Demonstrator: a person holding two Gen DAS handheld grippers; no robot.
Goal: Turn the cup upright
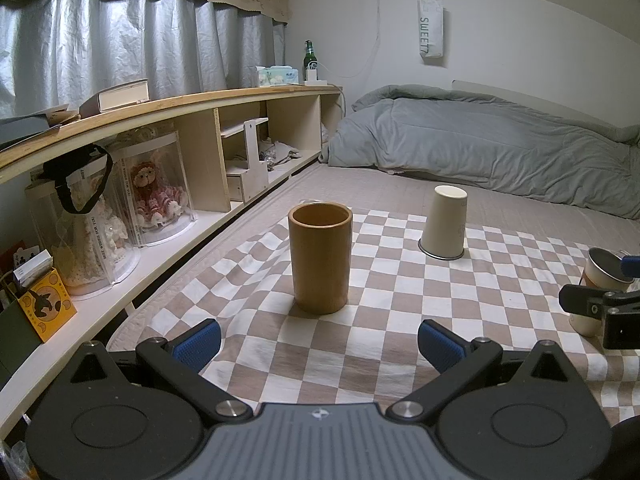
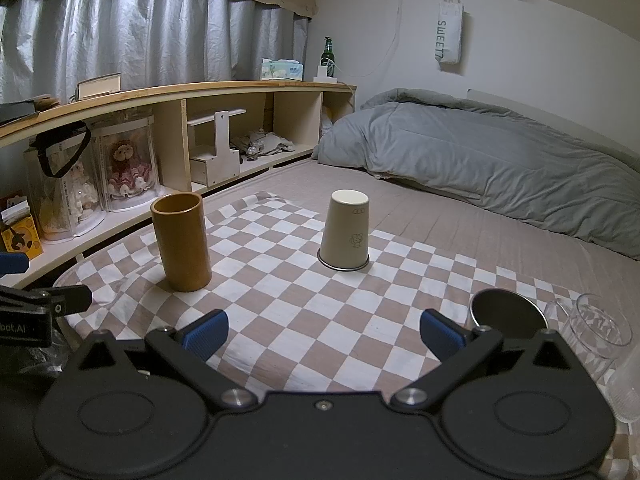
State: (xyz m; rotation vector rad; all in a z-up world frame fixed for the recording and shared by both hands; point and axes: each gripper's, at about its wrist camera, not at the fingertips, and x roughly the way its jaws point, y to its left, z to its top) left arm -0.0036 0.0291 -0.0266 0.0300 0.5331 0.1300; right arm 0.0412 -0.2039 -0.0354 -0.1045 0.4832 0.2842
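Both grippers hang low over the checkered cloth (image 2: 280, 304), level and pointing toward the far wall, each with its jaws spread wide and nothing between them. On the left gripper (image 1: 318, 344) the blue ribbed pads (image 1: 198, 342) sit at the ends of black linkage arms; ahead of it stands a tall bamboo-brown tumbler (image 1: 320, 258), a smooth straight cylinder, upright with its mouth open. The right gripper (image 2: 324, 334) has the same blue pads (image 2: 442, 336). Farther out on the cloth, past both sets of fingers, is the cream cup (image 2: 345, 230), a tapered cone standing upside down, its metal-edged rim on the fabric and a small cartoon printed on its side. Just beside the right gripper's right finger is a cup (image 2: 508, 314) with a dark, steel-rimmed mouth open to the camera, and next to it a clear glass mug (image 2: 596, 328). Beyond the cloth lie a rumpled grey duvet (image 2: 480, 148) and a wooden shelf (image 2: 180, 92).
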